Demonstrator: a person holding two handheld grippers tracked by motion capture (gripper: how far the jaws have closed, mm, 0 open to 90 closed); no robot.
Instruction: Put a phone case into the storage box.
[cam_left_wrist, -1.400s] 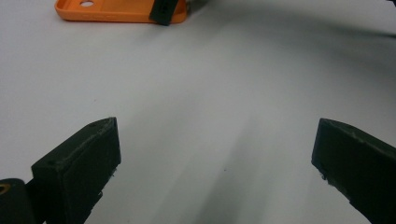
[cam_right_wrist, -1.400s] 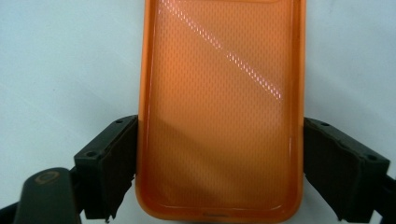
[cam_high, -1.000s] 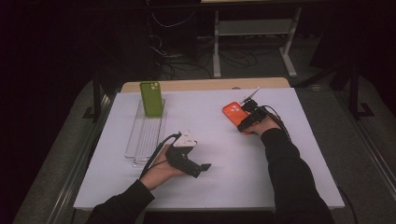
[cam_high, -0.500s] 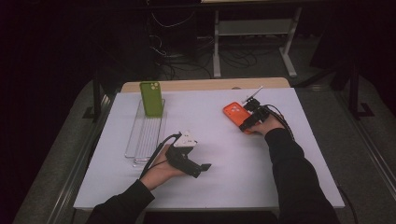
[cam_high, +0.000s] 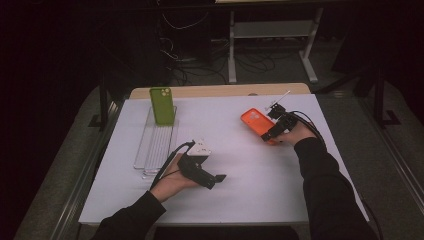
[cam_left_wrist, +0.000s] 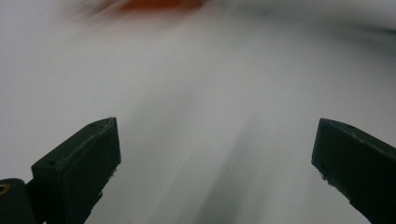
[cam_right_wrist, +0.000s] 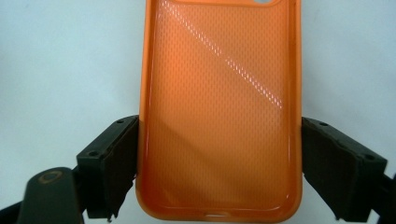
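The right gripper (cam_right_wrist: 219, 163) pinches the glossy orange silicone phone case (cam_right_wrist: 219, 107) across its width, both jaws pressed on its long edges near the bottom end. Keep it level while lifting. The left gripper (cam_left_wrist: 215, 158) rests spread, nothing between its jaws. Beyond stands the green phone case (cam_high: 162, 105) in the clear ridged rack (cam_high: 150, 150).

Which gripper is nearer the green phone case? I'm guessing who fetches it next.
Left. The left gripper rests on the table just below the rack where the green phone case stands; the right gripper is across the table, clamping the orange phone case.
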